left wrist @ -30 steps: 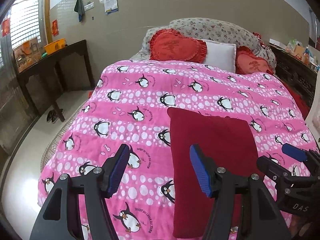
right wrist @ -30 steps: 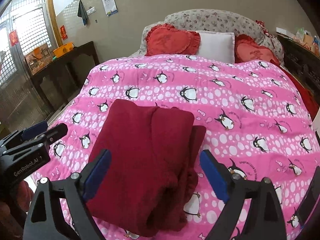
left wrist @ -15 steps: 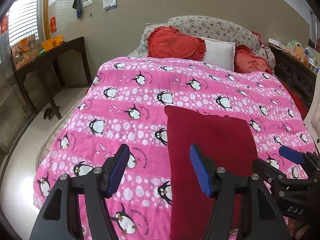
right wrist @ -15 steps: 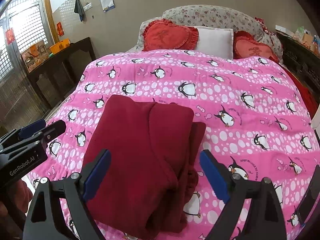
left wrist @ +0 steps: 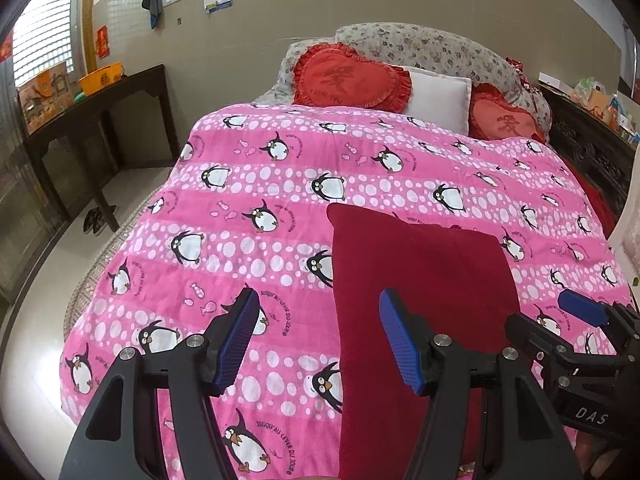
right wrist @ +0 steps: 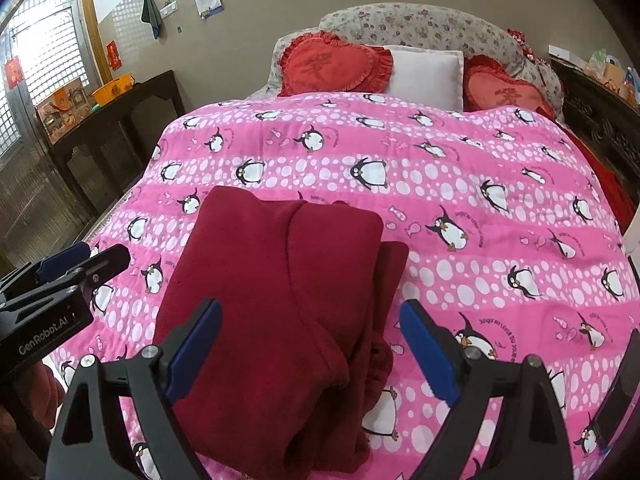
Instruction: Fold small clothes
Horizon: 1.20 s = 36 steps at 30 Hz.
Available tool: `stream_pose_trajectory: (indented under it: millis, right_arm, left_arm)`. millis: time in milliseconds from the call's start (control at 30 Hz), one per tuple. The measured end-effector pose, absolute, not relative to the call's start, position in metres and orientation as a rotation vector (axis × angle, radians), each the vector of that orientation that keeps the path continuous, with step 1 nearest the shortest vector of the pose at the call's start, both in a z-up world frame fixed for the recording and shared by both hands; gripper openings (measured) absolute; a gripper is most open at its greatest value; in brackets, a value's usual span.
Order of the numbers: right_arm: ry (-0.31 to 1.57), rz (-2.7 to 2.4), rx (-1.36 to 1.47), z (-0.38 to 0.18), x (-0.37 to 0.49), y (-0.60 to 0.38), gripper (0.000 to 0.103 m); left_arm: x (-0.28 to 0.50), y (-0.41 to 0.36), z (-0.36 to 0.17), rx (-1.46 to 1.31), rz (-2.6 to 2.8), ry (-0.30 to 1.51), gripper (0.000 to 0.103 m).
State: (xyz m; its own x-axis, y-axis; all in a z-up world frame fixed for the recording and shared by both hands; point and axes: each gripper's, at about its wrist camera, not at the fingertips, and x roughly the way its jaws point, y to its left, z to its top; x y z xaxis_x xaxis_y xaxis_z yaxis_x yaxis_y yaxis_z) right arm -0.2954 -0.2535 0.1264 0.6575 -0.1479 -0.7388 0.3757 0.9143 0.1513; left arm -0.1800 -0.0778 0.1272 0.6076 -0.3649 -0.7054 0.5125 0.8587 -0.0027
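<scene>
While both my left claw [left wrist: 316,344] and right claw [right wrist: 310,354] hang open, empty | red garment [right wrist: 276,304] near bed's [right wrist: 500,184] foot edge: soft, thick fleece | pinch near-edge layers together.

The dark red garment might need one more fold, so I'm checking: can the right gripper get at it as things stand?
Probably yes. The right gripper hangs open just above the dark red garment, with nothing between them.

"GenRobot.AI" – left gripper [right wrist: 60,276], "DAS" – right gripper [left wrist: 576,320], "JUSQU'AU LEVER DU SOLEIL" – quilt [left wrist: 280,168]
</scene>
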Motion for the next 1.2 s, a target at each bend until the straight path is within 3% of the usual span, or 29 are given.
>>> stream_pose_trajectory:
  millis: [1200]
  right_arm:
    - [0.846,-0.302,0.324,0.116,-0.283,-0.26,0.093]
  left_arm:
    - [-0.174,-0.095,0.114,0.238,-0.538,0.819,0.043]
